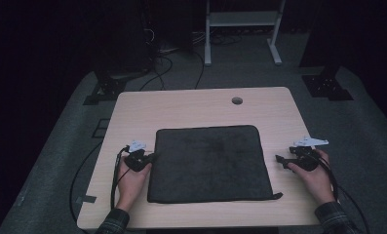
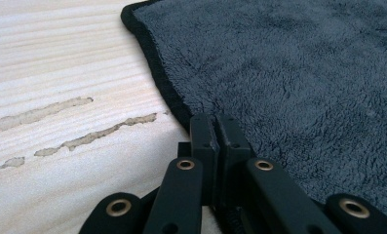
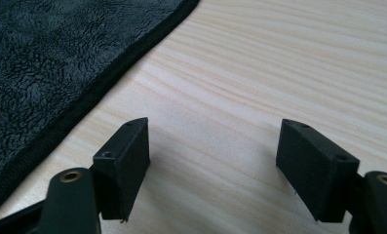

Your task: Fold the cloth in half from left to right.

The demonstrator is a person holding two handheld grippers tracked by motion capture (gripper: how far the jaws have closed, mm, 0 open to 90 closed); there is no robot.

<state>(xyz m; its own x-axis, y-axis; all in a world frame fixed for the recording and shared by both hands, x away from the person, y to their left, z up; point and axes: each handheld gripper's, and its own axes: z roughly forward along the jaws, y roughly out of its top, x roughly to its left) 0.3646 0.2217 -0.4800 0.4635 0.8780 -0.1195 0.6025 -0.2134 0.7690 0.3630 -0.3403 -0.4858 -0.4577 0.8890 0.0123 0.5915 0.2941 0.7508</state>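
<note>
Now, left tool [image 2: 215,127]: jaws pressed together at the dark towel's [image 1: 208,163] left hem, seemingly pinching it.
Right tool [image 3: 215,161]: jaws apart, empty, beside the right edge.
Towel: flat, mid-table [image 1: 191,105].

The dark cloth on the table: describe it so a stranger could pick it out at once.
On the pale wooden table, look at the middle, between the two hands. The cloth lies flat there, a dark grey fluffy square with a black stitched border. Nothing else on the tabletop is soft or dark.

Fluffy matt cloth mat [image 1: 208,163] on pale smooth wooden table [image 1: 196,105].
</note>
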